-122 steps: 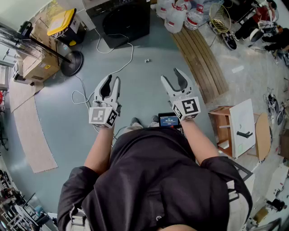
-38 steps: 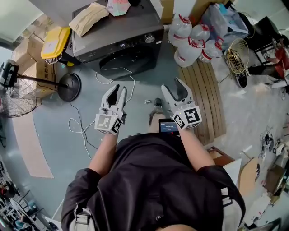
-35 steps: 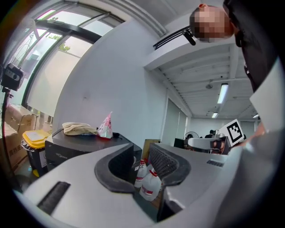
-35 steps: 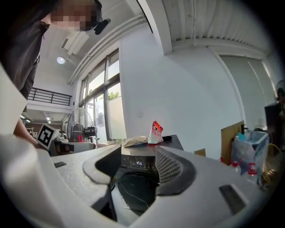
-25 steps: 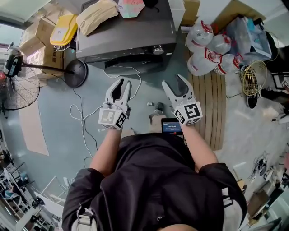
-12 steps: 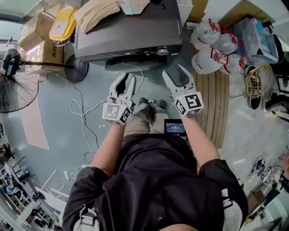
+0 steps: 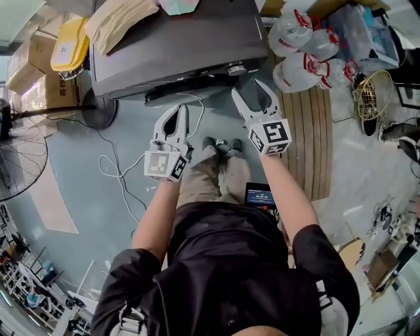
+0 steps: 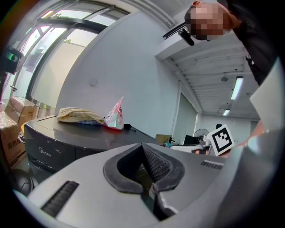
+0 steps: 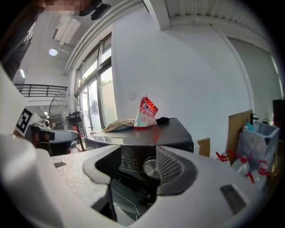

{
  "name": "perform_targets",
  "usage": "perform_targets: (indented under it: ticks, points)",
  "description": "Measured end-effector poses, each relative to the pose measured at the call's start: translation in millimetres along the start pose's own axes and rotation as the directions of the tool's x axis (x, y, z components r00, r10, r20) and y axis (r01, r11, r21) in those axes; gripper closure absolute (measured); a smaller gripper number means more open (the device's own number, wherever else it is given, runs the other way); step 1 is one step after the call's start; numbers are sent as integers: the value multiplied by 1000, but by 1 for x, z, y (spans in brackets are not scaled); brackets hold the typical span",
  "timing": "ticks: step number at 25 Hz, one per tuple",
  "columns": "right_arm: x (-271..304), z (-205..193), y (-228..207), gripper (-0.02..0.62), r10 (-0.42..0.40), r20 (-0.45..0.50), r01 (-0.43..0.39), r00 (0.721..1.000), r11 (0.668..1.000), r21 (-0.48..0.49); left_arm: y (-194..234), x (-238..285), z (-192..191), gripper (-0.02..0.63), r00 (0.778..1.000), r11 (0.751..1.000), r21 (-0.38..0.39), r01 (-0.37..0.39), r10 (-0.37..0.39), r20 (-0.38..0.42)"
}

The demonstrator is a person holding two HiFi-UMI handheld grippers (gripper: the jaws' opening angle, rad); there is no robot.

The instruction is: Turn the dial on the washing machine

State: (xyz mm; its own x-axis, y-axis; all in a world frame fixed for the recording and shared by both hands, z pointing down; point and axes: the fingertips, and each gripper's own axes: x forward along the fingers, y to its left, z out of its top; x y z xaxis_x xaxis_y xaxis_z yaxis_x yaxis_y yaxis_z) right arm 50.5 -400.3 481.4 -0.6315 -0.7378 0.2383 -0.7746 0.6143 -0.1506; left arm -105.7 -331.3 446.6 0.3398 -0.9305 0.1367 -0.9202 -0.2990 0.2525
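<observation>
The dark grey washing machine [image 7: 177, 39] stands ahead of me, and its silver dial [image 7: 235, 67] sits at the right end of the front panel. My right gripper [image 7: 253, 93] hovers just short of the dial, open and holding nothing. In the right gripper view the dial [image 9: 150, 167] shows between the jaws, still some way beyond my right gripper [image 9: 138, 171]. My left gripper [image 7: 176, 113] hangs lower left of the panel; its jaws have just been closing and now stand shut with nothing between them. In the left gripper view my left gripper [image 8: 150, 190] shows its tips touching, with the washing machine [image 8: 67, 138] beyond.
A tan cloth [image 7: 121, 20] and a pink pouch [image 7: 180, 5] lie on the machine's top. Water jugs [image 7: 302, 46] and a wooden slat board [image 7: 315, 131] are at the right. A fan base [image 7: 98, 108] and a white cable [image 7: 118, 164] are on the floor at the left.
The person has stepped closer to the washing machine and both grippers have moved toward its front panel. The left jaws, open before, are now shut. The right jaws stay open.
</observation>
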Motion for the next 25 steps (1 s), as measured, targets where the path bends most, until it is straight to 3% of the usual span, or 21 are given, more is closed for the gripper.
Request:
perform_targets:
  ticks: [7, 14, 25]
  points:
    - [35, -28, -4, 356, -88, -24, 88, 996, 996, 2, 13, 10, -20, 612, 992, 993, -18, 120, -120, -27]
    - [48, -48, -24, 331, -187, -17, 187, 982, 982, -13, 9, 18, -60, 612, 981, 983, -50, 175, -178, -77]
    - [71, -65, -36, 244, -220, -1, 220, 975, 975, -15, -11, 35, -93, 612, 966, 970, -82, 227, -236, -110]
